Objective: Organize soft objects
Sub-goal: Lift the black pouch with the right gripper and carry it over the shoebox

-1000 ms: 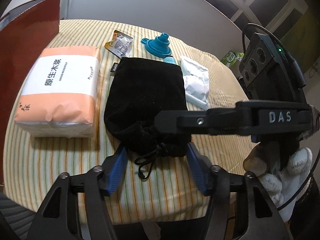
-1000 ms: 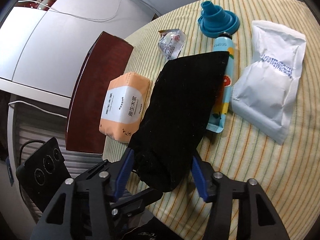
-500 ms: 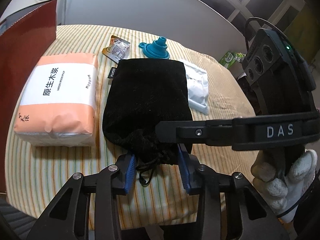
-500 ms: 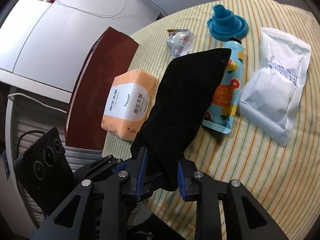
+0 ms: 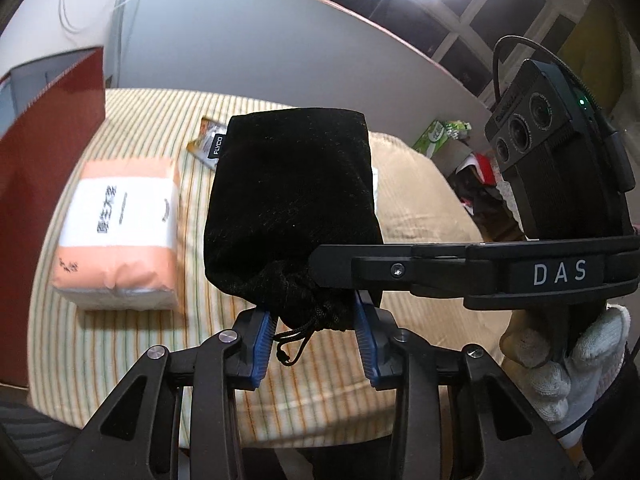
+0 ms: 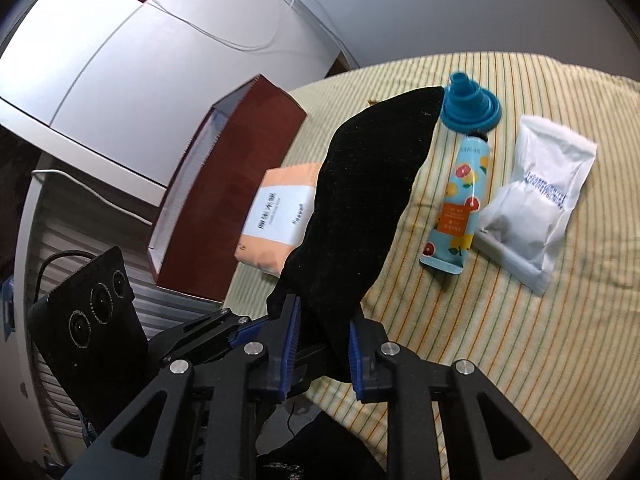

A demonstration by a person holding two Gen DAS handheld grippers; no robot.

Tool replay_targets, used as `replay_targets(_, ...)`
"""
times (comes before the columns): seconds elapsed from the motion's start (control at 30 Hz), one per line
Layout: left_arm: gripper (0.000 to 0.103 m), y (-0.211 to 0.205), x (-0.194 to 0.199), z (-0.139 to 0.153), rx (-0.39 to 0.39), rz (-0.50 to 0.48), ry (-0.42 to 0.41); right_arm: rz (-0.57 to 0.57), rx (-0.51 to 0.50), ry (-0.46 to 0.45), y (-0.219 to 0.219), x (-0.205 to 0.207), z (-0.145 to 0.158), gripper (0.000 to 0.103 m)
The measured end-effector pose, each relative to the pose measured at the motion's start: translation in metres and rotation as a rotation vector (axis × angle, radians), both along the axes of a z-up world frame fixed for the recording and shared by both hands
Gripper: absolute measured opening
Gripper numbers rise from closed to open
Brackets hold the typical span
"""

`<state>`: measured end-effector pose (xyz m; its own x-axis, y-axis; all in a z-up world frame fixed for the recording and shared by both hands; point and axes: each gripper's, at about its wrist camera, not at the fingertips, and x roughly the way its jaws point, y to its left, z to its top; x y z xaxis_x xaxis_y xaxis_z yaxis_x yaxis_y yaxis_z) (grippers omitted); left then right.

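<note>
A black drawstring pouch (image 5: 292,200) is lifted off the striped tablecloth, held at its cinched neck. My left gripper (image 5: 314,326) is shut on the neck from both sides. My right gripper (image 6: 320,344) is shut on the same end of the pouch (image 6: 368,196), which rises tilted away from me. An orange and white tissue pack (image 5: 120,232) lies on the cloth to the left; it also shows in the right wrist view (image 6: 280,216). A white soft packet (image 6: 532,196) and a fruit-print tube (image 6: 460,204) lie to the right.
A dark red box (image 6: 224,192) stands at the table's left edge, also in the left wrist view (image 5: 44,152). A blue funnel (image 6: 470,104) sits at the far side. A small foil sachet (image 5: 206,146) peeks out behind the pouch. The striped tablecloth (image 6: 500,320) covers the table.
Both grippers closed on the pouch's neck and raised it off the cloth. The tube that the pouch partly covered now lies in full view.
</note>
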<state>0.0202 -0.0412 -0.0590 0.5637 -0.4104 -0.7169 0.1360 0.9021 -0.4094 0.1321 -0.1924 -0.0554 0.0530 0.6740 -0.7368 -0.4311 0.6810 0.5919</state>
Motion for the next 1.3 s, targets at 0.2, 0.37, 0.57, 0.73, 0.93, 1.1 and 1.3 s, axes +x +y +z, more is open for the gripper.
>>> replay_targets(0.2, 0.035, 0.009, -0.009, 0.03, 0.015, 0.016, -0.061, 0.01, 0.021, -0.05, 0.005, -0.004, 0.03, 0.02)
replay_targets(0.37, 0.035, 0.031, -0.015, 0.054, 0.042, 0.046, -0.104, 0.043, 0.035, -0.096, 0.025, -0.006, 0.055, 0.02)
replay_targets(0.57, 0.034, 0.074, -0.02, 0.079, 0.078, 0.116, -0.146, 0.098, 0.055, -0.152, 0.068, -0.005, 0.083, 0.02)
replay_targets(0.73, 0.034, 0.111, -0.02, 0.091, 0.115, 0.18, -0.165, 0.15, 0.078, -0.173, 0.117, 0.0, 0.098, 0.02)
replay_targets(0.93, 0.034, 0.154, -0.026, 0.095, 0.145, 0.243, -0.159, 0.204, 0.095, -0.173, 0.177, 0.007, 0.101, 0.02)
replay_targets(1.1, 0.034, 0.186, -0.012, 0.087, 0.144, 0.284, -0.13, 0.233, 0.099, -0.163, 0.215, 0.016, 0.095, 0.02)
replay_targets(1.3, 0.034, 0.204, 0.0, 0.073, 0.149, 0.312, -0.091, 0.244, 0.082, -0.137, 0.246, 0.029, 0.081, 0.02)
